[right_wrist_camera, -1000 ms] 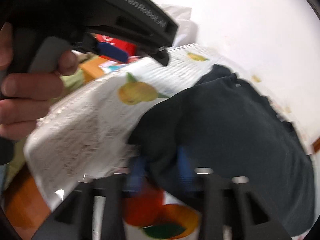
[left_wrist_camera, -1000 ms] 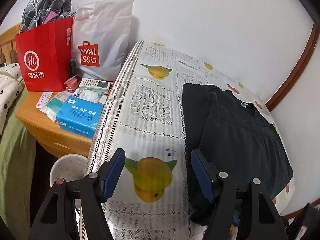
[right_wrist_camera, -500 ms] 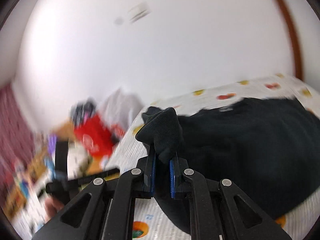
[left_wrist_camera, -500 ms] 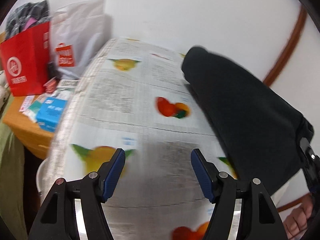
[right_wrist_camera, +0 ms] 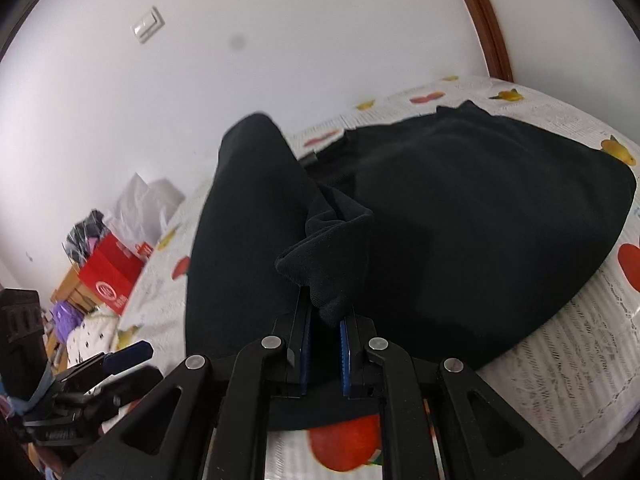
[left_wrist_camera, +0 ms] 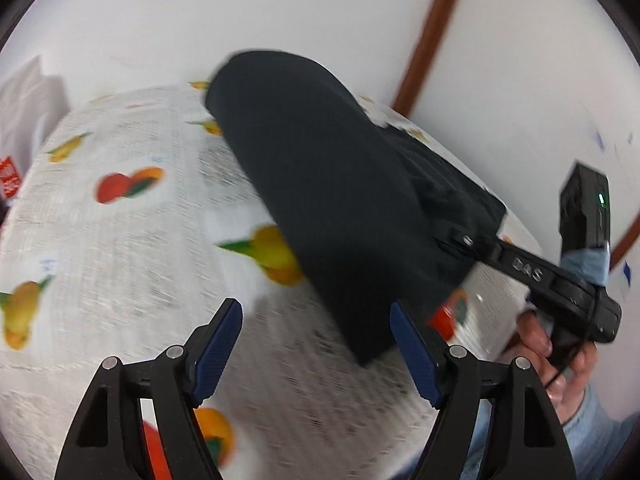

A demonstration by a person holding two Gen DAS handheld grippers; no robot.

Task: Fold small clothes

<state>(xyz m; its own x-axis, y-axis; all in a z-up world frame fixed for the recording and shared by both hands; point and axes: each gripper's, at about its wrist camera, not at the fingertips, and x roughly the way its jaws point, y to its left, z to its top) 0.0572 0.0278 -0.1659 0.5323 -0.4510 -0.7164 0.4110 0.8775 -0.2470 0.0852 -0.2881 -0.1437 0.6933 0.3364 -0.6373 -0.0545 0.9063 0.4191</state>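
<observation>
My right gripper (right_wrist_camera: 325, 336) is clamped on a bunched edge of the black garment (right_wrist_camera: 460, 216), so one flap stands lifted in a ridge while the rest lies flat on the fruit-print cloth of the desk (right_wrist_camera: 560, 380). From my left side, that raised flap (left_wrist_camera: 340, 184) runs as a long band from the far wall end down toward me, and its near corner hangs just beside the right finger (left_wrist_camera: 414, 350) of my left gripper (left_wrist_camera: 316, 346). Those left jaws have just been opening wider and hold nothing; only cloth-covered desk shows between them. I judge the left hand is the nearer one to take that loose near corner, a short reach to its right.
</observation>
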